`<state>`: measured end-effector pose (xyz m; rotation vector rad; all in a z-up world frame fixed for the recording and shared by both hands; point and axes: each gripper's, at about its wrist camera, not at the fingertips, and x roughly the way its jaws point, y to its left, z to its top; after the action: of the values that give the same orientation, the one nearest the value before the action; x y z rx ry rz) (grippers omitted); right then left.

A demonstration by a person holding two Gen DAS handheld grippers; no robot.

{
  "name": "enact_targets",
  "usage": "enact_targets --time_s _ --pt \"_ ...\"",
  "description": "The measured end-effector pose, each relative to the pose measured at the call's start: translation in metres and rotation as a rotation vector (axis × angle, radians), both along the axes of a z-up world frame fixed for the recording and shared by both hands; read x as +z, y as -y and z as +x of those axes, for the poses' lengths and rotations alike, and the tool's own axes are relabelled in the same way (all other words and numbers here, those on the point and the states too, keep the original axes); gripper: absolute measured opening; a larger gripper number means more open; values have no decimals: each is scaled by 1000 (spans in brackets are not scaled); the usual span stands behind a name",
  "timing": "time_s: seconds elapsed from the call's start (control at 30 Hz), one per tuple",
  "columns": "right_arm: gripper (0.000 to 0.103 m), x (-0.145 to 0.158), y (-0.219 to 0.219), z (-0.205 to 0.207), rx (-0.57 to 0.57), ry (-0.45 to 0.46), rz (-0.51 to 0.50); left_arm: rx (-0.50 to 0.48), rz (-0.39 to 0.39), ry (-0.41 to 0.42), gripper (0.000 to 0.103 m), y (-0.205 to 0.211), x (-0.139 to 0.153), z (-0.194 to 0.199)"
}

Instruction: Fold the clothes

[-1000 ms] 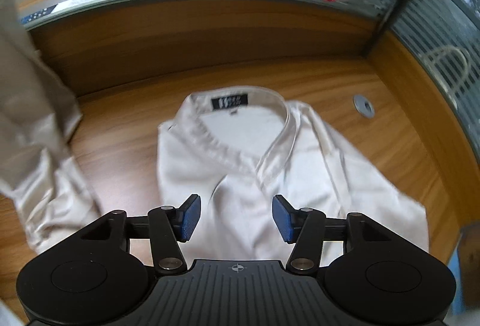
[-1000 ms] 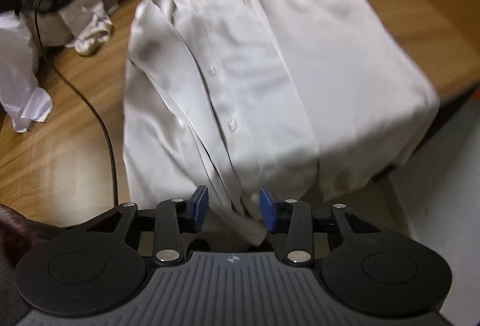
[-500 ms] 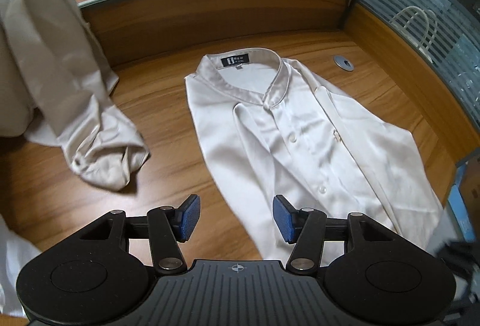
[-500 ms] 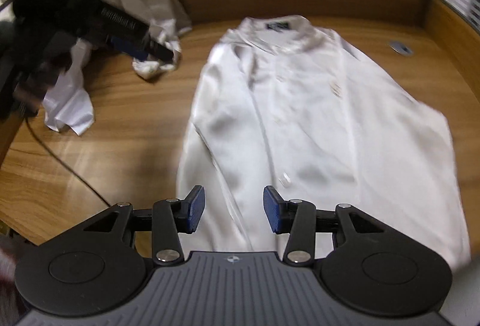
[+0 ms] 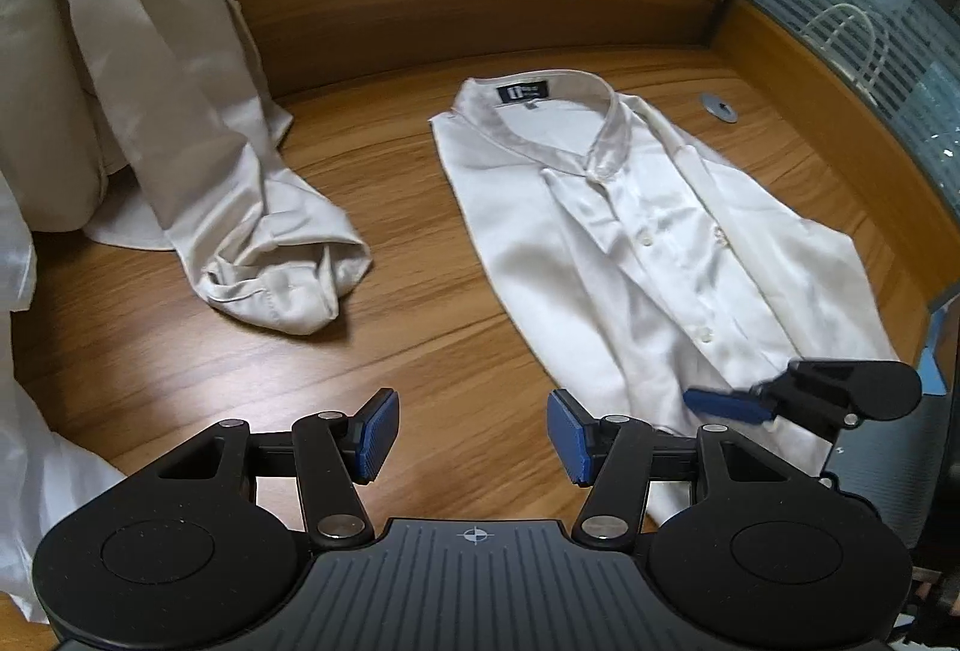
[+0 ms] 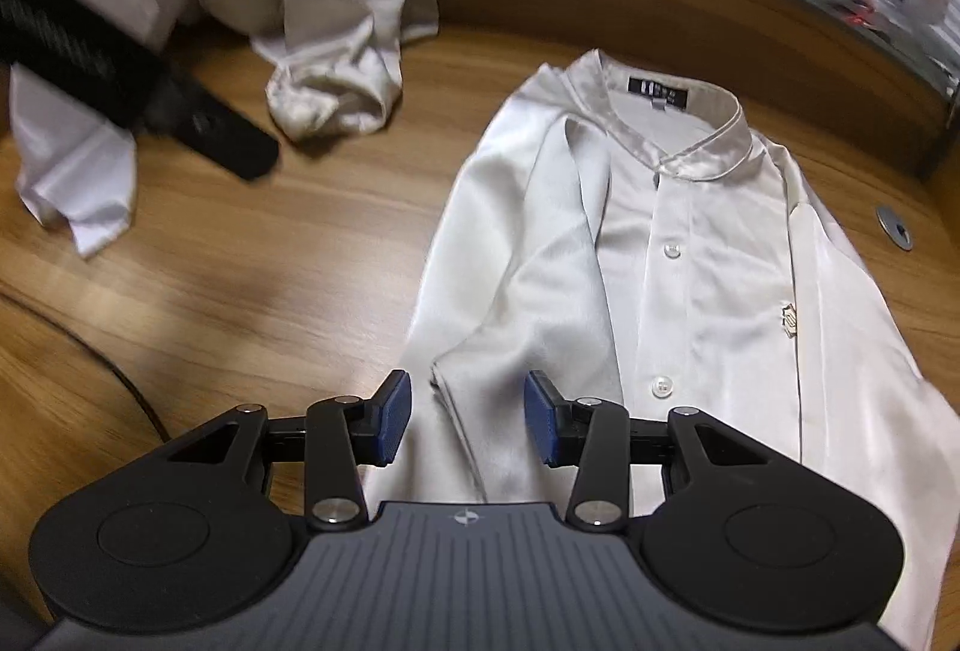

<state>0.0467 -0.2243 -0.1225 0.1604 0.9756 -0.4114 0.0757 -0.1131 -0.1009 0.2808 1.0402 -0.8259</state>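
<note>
A white satin shirt (image 5: 630, 243) lies buttoned and face up on the wooden table (image 5: 420, 351), collar toward the back wall. My left gripper (image 5: 471, 435) is open over bare wood to the left of the shirt's lower part, with nothing between its blue pads. My right gripper (image 6: 468, 423) hovers at the shirt's (image 6: 708, 291) left edge. Its jaws are closing with the folded sleeve edge between them, and the pads are not pressing on the cloth. In the left wrist view the right gripper (image 5: 729, 405) shows side on over the hem. A blurred black shape is the left gripper (image 6: 198, 123).
A heap of beige garments (image 5: 270, 279) (image 6: 336, 99) lies at the back left, with white cloth (image 6: 72, 159) beside it. A metal disc (image 5: 718, 107) is set in the table behind the shirt. A wooden partition (image 5: 480, 3) with frosted glass bounds the back. A black cable (image 6: 138, 393) crosses the near left.
The left gripper has moved left, off the shirt and over bare wood. The right gripper has rolled and shifted to the shirt's left sleeve edge, and now shows in the left wrist view.
</note>
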Motion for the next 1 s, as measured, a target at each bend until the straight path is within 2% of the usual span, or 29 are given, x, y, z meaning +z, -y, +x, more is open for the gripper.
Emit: enact_targets --time_s 0.03,0.1,0.27,0.37,0.43,0.6,0.67,0.8,0.93,1.0 --pt "9 -2 0 -1 1 -7 -8 -2 1 3 58 0 0 2" --pt "3 3 4 -7 -2 9 -14 1 8 12 58 1 -1 4" --pt "2 31 30 -34 -38 79 -25 42 14 -3 58 7 -5 8" --pt "2 35 58 -50 -74 103 -1 55 20 -1 58 13 -5 4" --pt "2 29 78 -58 -86 104 19 61 25 3 57 18 -4 0" --pt "5 1 126 -74 -123 121 138 59 31 16 57 30 -2 -11" --pt "12 -8 139 -80 -140 114 161 50 41 20 57 36 -3 -15" --pt "42 -6 152 -98 -148 140 183 22 49 23 58 52 -3 -20" --pt "55 8 153 -127 -157 162 222 -14 46 24 58 70 -3 -22" --pt "58 14 151 -143 -176 167 242 -32 43 25 58 81 -3 -23"
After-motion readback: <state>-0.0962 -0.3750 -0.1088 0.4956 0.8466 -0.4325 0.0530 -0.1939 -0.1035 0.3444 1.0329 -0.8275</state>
